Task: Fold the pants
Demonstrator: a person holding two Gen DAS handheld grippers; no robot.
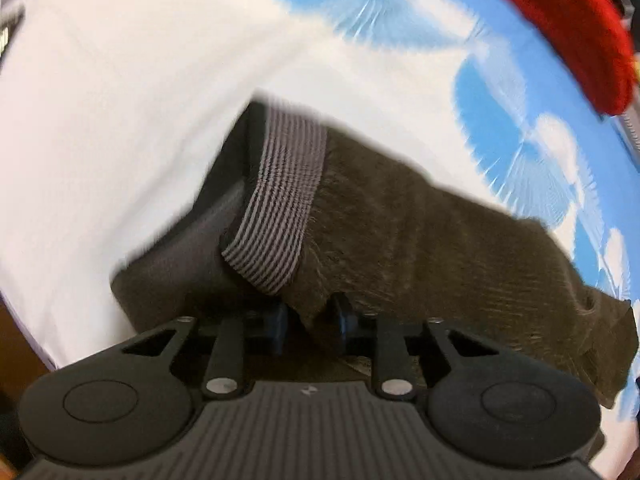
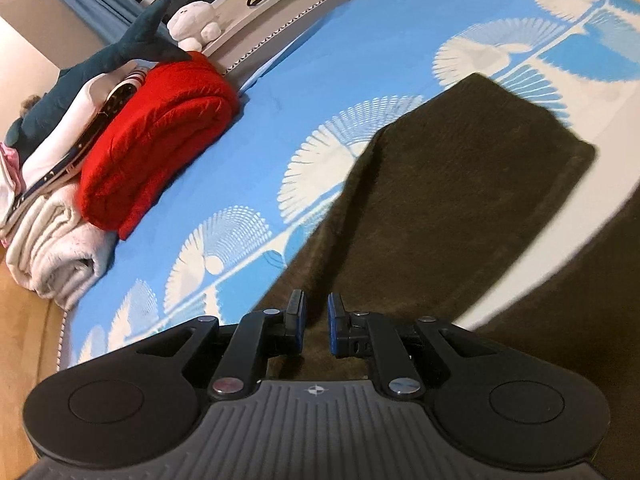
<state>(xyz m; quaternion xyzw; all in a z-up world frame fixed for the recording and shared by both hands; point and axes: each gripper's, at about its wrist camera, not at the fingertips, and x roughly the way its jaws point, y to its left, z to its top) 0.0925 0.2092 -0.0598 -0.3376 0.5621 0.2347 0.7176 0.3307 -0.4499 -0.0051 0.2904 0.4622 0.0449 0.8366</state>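
Brown fleece pants (image 1: pixel 420 232) with a grey striped waistband (image 1: pixel 280 208) lie on the bed sheet (image 1: pixel 120 100). My left gripper (image 1: pixel 312 320) points down at them, and its pads pinch a fold of brown cloth just below the waistband. In the right wrist view the pants (image 2: pixel 460 184) stretch away as a flat, doubled panel over the blue patterned sheet (image 2: pixel 280 100). My right gripper (image 2: pixel 317 312) sits low on the near part of the pants. Its pads stand close together with brown fleece filling the narrow gap. A blurred dark mass of cloth fills the right edge.
A folded red blanket (image 2: pixel 160 136) and a rolled white blanket (image 2: pixel 60 248) lie at the bed's left end, with a shark plush (image 2: pixel 120 48) on top and a white plush (image 2: pixel 196 24) behind. The red blanket (image 1: pixel 568 20) also shows top right. A wooden floor (image 2: pixel 24 320) borders the bed.
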